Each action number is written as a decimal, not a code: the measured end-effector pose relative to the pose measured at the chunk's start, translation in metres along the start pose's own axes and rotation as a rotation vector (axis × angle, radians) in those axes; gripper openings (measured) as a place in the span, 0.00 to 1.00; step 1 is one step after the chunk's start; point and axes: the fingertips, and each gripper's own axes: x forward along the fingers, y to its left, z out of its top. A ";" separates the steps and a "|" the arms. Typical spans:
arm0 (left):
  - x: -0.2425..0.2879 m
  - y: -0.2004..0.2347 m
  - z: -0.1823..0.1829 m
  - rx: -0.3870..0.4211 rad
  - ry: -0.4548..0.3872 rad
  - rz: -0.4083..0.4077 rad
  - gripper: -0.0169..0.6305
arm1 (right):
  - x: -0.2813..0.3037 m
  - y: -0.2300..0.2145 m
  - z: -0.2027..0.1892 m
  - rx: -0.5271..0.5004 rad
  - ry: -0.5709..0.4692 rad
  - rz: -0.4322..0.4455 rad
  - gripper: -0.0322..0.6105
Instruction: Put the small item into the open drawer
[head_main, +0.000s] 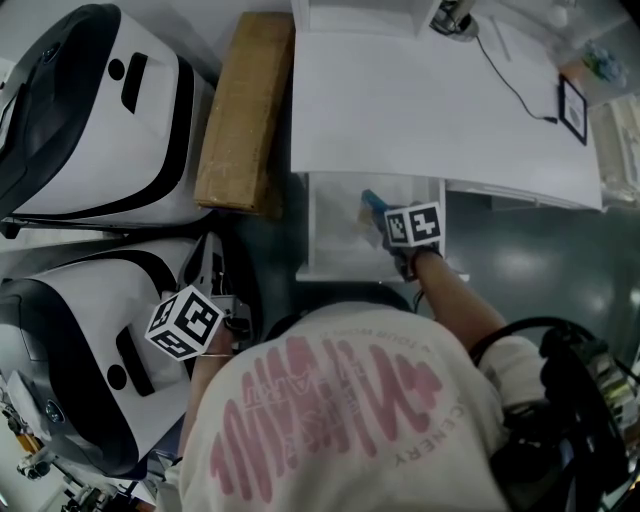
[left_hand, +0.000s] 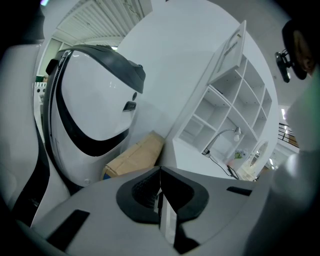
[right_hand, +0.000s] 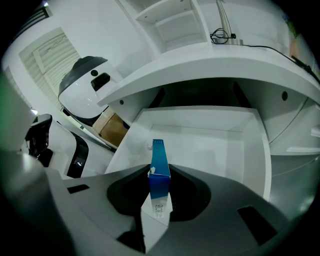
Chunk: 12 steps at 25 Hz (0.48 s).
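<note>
You are pinching the blue box (right_hand: 159, 160) in your right tool (right_hand: 160, 190) over the open drawer (right_hand: 210, 145). Next, lower it and release. Your left tool (left_hand: 160, 185) is idling, pressed together.

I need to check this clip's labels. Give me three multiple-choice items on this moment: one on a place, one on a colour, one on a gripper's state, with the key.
1. Where is the right gripper relative to the open drawer?
A. far to its left
B. right over it
C. under it

2. What colour is the box in its jaws?
A. blue
B. red
C. yellow

3. How is the left gripper?
A. open, empty
B. shut on a box
C. shut, empty

Key: 1 B, as the drawer's floor lies just beyond its jaws. 2 A, as its own view shows a blue box clamped between them. 3 C, as its jaws meet with nothing between them.
</note>
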 end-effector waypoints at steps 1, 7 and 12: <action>0.000 0.000 0.000 -0.001 -0.001 0.002 0.07 | 0.000 -0.001 0.000 -0.001 0.002 0.000 0.19; 0.000 0.003 0.000 -0.014 -0.002 0.015 0.07 | 0.001 -0.009 0.001 0.010 0.006 0.010 0.20; 0.001 0.002 0.000 -0.012 -0.006 0.022 0.07 | 0.002 -0.015 0.000 0.031 0.001 0.018 0.20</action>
